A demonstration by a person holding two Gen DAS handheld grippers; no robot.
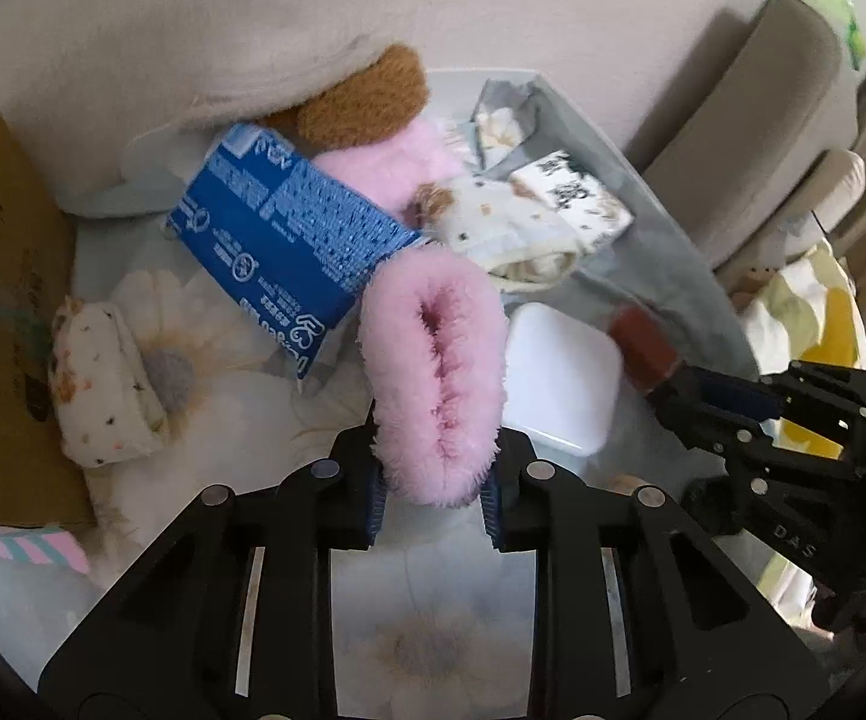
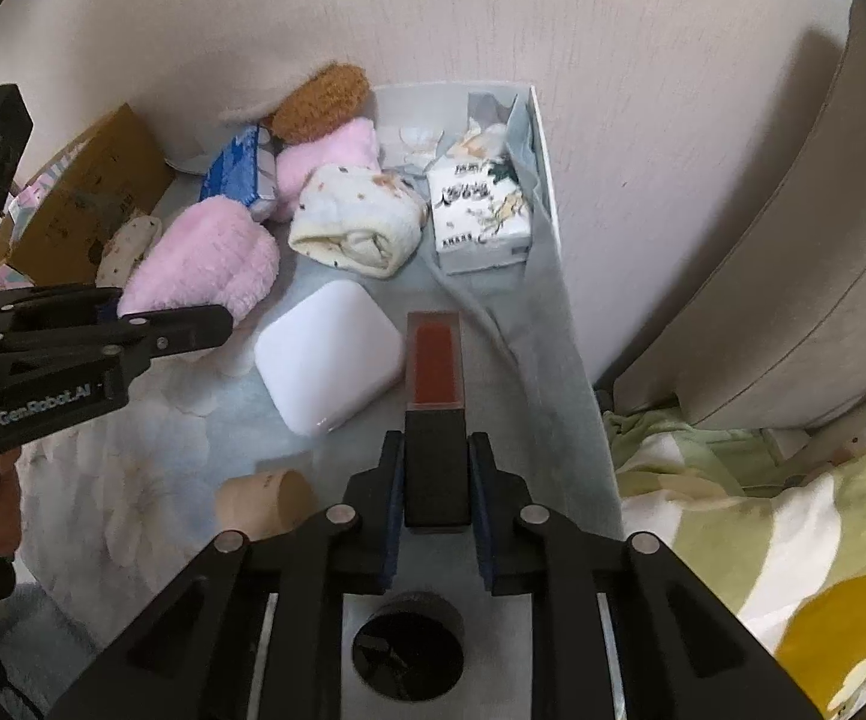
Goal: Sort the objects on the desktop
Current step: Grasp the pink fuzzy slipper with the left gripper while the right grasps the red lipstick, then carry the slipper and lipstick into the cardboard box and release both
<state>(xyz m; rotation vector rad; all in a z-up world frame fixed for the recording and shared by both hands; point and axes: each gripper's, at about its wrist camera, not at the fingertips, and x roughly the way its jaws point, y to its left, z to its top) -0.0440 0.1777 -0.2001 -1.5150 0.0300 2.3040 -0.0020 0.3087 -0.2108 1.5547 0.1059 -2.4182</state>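
My left gripper [image 1: 436,495] is shut on a fluffy pink sock [image 1: 433,372] and holds it above the table; it also shows in the right wrist view [image 2: 205,264]. My right gripper [image 2: 436,510] is shut on a lipstick [image 2: 435,408] with a black base and a red tip under a clear cap. In the left wrist view the lipstick [image 1: 643,348] sits at the right, beside a white rounded case [image 1: 559,384]. A blue packet [image 1: 283,246], a second pink sock [image 2: 325,168], a brown sock [image 2: 319,102] and a cream patterned sock [image 2: 355,222] lie behind.
A white tissue pack [image 2: 481,210] lies at the far right by the wall. A cardboard box [image 2: 85,198] stands at the left. A beige tube [image 2: 265,501] and a black round lid [image 2: 409,642] lie near me. A striped blanket [image 2: 763,540] lies to the right.
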